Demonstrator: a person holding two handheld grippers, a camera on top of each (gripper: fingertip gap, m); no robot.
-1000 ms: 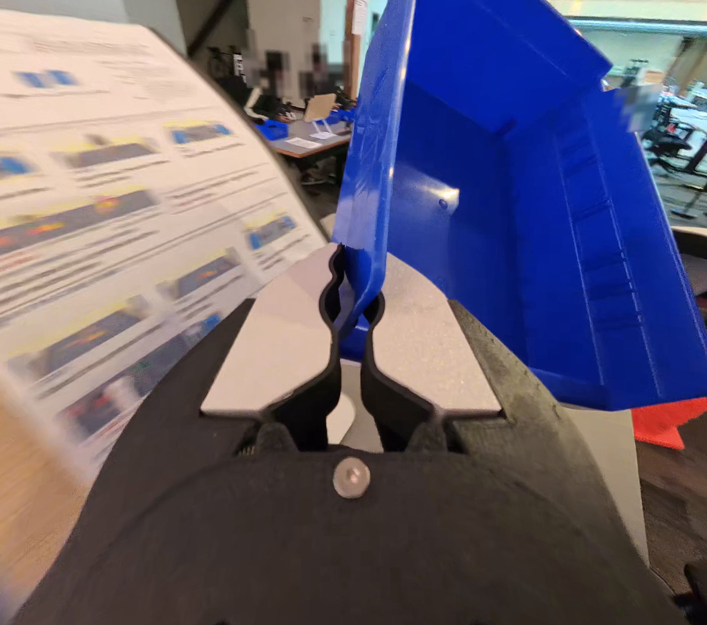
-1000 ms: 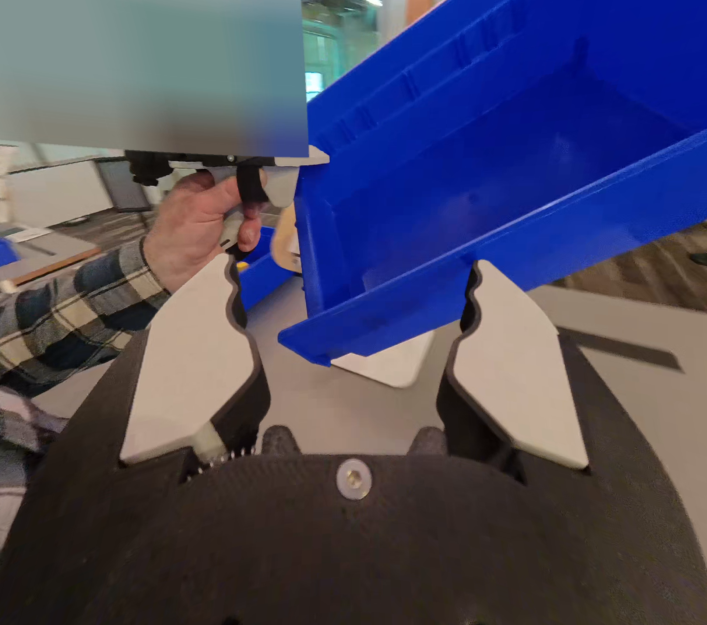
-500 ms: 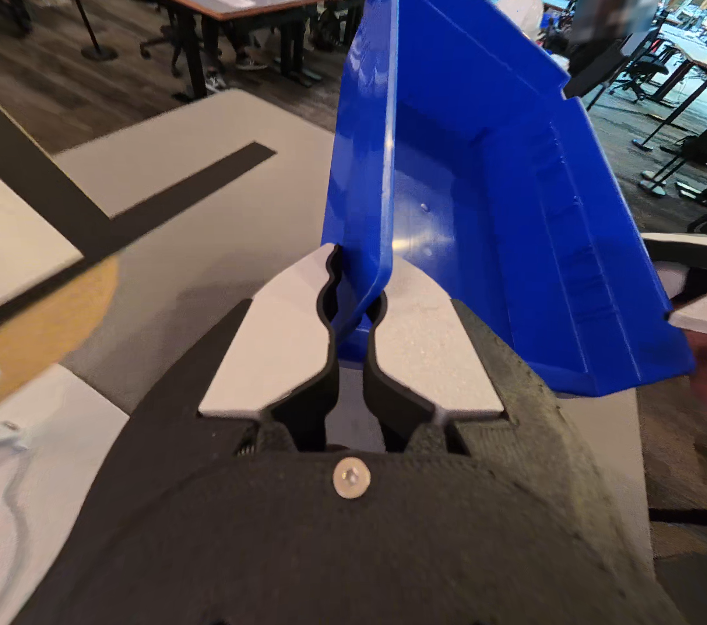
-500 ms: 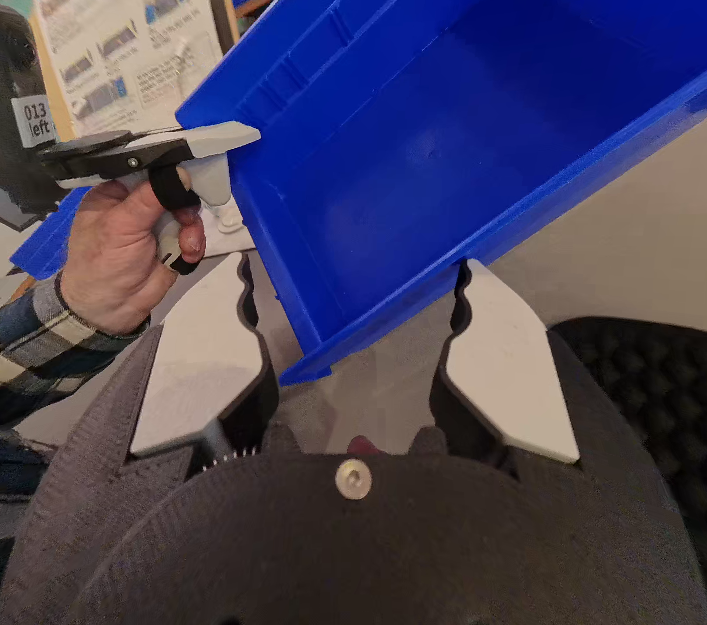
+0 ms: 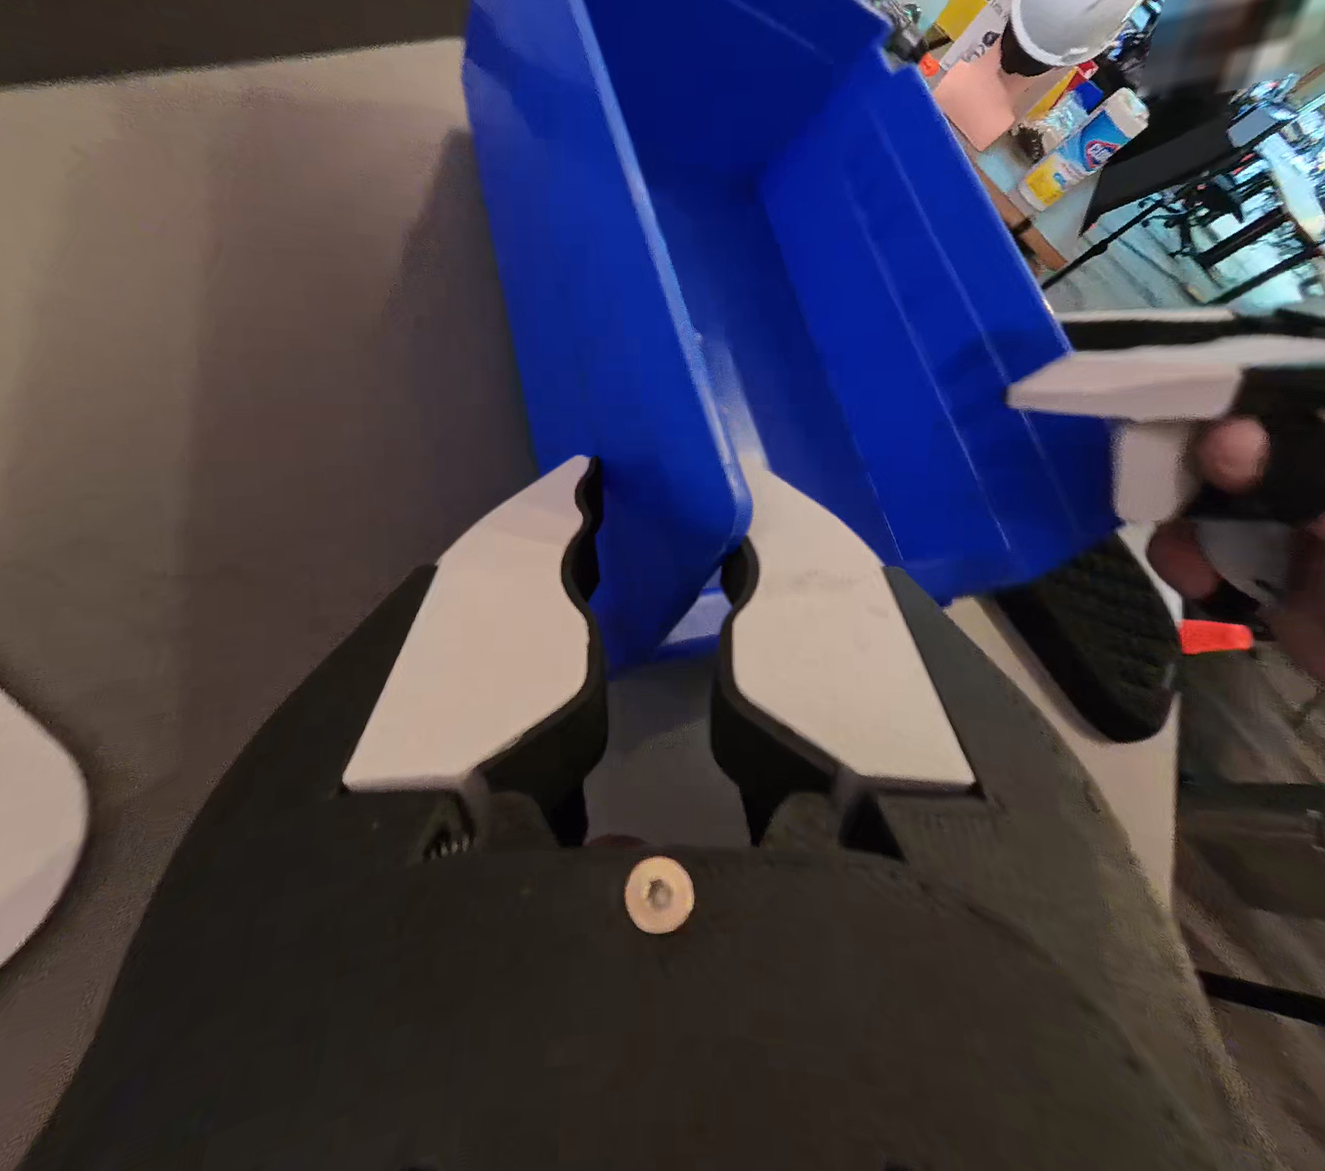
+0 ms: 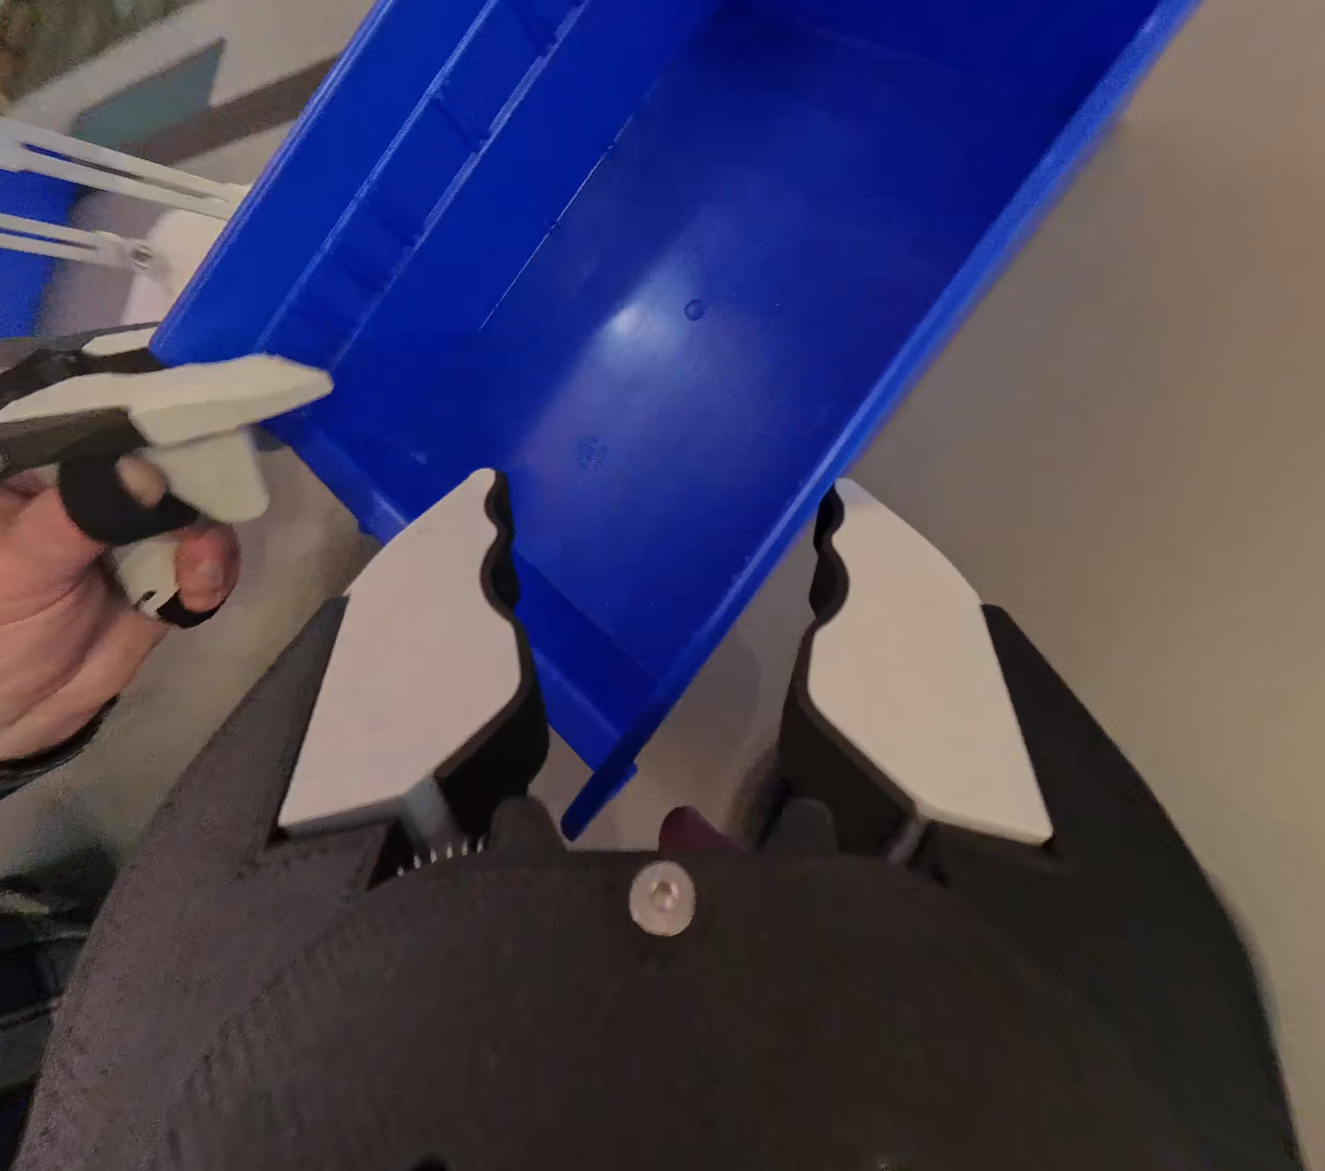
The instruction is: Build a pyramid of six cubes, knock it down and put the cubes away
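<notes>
Fingers (image 5: 502, 620) of the left gripper (image 5: 663, 534) are standing loose around the blue bin's (image 5: 717, 169) wall.
Right gripper (image 6: 663, 556) is spreading open around the bin's corner, low in the frame, over the grey tabletop (image 6: 1147, 348).

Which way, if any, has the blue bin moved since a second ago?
Yes. The blue bin has come down: in the left wrist view the far room was behind it, now the grey table is.

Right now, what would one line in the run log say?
blue bin: empty, tilted | left gripper: astride bin wall, grip unclear | right gripper: open around bin corner | cubes: none visible
</notes>
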